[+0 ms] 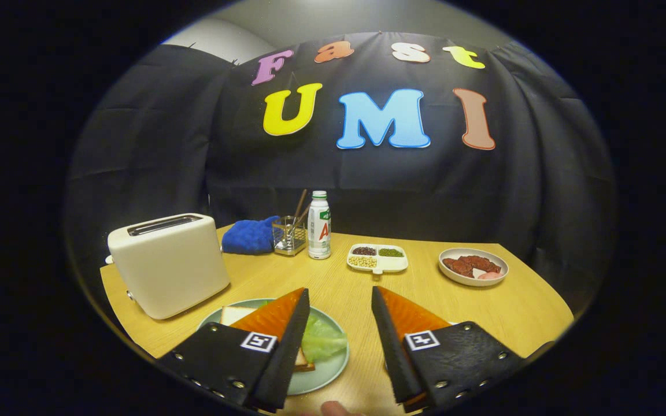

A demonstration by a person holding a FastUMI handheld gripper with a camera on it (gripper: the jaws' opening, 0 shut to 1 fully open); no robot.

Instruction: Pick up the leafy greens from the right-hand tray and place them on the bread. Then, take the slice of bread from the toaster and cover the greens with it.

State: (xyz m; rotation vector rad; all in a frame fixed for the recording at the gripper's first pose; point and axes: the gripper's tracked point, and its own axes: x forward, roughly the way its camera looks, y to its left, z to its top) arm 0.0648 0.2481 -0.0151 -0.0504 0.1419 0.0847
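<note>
A crumpled blue cloth (247, 236) lies at the far side of the light wooden table (518, 306). Just right of it stands a clear square holder (288, 236) with thin brown sticks leaning out. Next to that, a white plastic bottle (319, 225) with a white cap stands upright. Further right sits a white divided dish (377, 258) holding dark red, green and pale beans in separate compartments. At the far right is a round white bowl (473, 266) of reddish-brown pieces.
</note>
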